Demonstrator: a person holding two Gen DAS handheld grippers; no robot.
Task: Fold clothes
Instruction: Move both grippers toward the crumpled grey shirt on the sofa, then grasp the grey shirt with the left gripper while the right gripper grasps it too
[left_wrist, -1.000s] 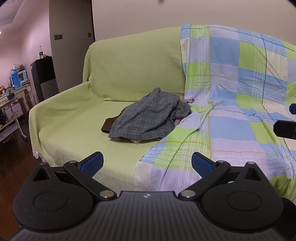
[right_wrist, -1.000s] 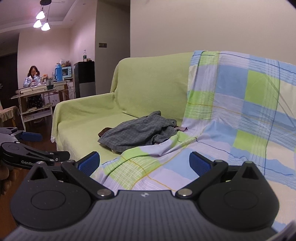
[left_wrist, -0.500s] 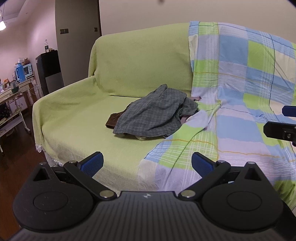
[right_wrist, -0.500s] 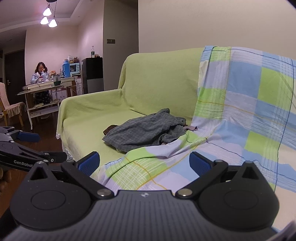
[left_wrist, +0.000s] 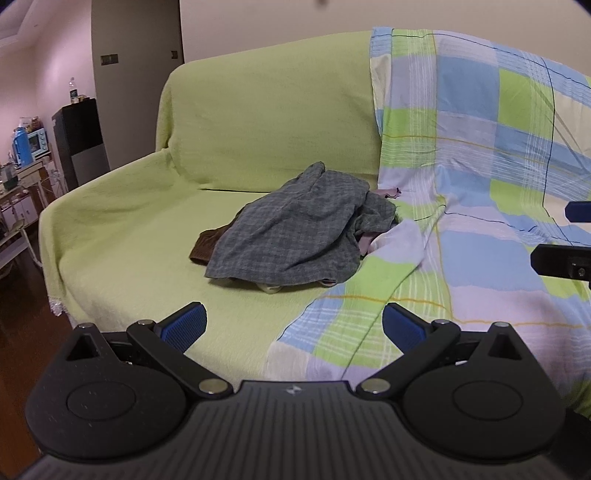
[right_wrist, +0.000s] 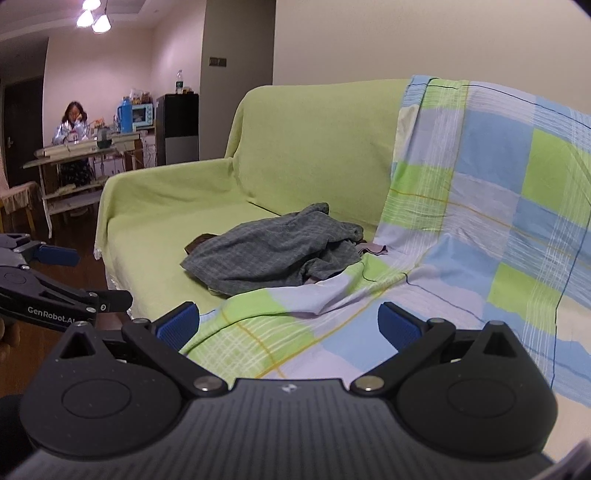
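clothes (left_wrist: 295, 236): crumpled heap on sofa (left_wrist: 129, 240) seat | left tongs (left_wrist: 293, 326), right tongs (right_wrist: 288, 325): both spread, empty, short of heap | step: likely reaching | next: pinch an edge

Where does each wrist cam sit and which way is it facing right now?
Left wrist: on the left gripper, facing the sofa and grey checked garment; right gripper's tips at right edge.
Right wrist: on the right gripper, facing the sofa obliquely; left gripper at left edge.
Shared: garment pile, plaid sheet, both grippers open.
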